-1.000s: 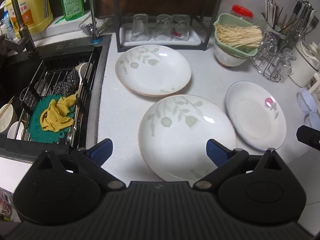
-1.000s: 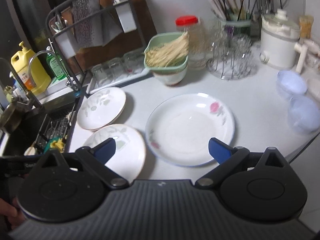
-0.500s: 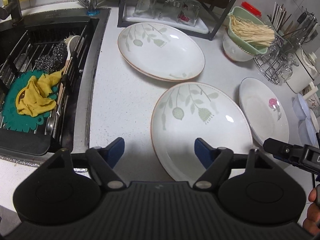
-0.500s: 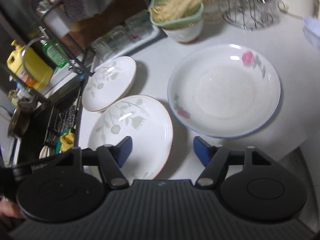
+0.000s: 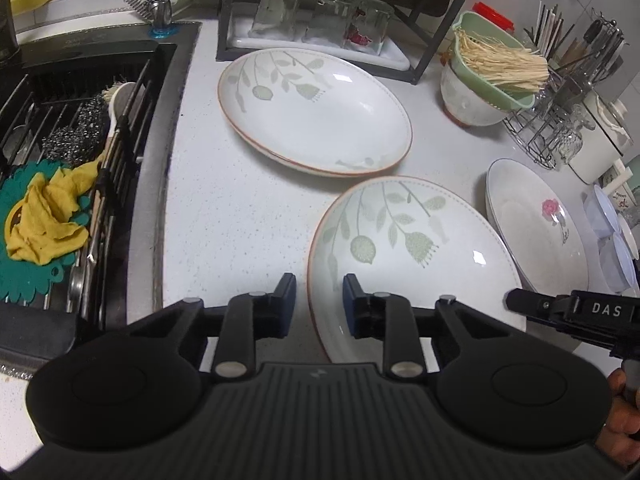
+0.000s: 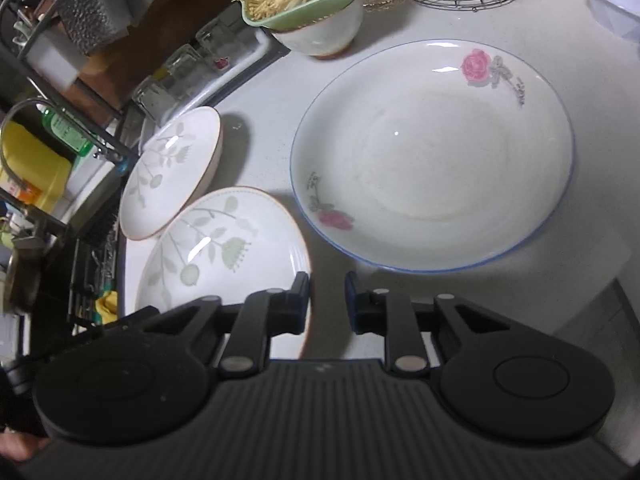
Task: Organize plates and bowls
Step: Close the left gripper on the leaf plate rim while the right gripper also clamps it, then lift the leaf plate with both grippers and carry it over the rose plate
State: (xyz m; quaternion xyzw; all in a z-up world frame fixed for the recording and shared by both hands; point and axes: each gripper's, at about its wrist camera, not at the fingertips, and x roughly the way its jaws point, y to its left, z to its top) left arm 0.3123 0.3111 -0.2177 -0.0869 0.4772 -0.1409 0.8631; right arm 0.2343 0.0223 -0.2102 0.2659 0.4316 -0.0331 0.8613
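Observation:
Two leaf-patterned plates lie on the white counter: a near one (image 5: 416,256) (image 6: 224,248) and a far one (image 5: 316,108) (image 6: 172,168). A rose-patterned plate (image 5: 536,224) (image 6: 432,160) lies to their right. My left gripper (image 5: 319,300) is narrowly open, its jaws straddling the near leaf plate's left rim. My right gripper (image 6: 327,300) is narrowly open, its jaws either side of that plate's right rim. Neither visibly pinches the plate. The right gripper's body also shows in the left wrist view (image 5: 572,312).
A sink (image 5: 152,152) with a rack, yellow cloth (image 5: 44,216) and scrubbers lies left. A shelf with upturned glasses (image 5: 320,16) stands behind. A green bowl of noodles (image 5: 496,64) on a white bowl, a wire rack (image 5: 560,128) and pale blue bowls (image 5: 612,232) stand right.
Both grippers have moved down toward the near leaf plate and narrowed their jaws from wide open to a small gap around its rim.

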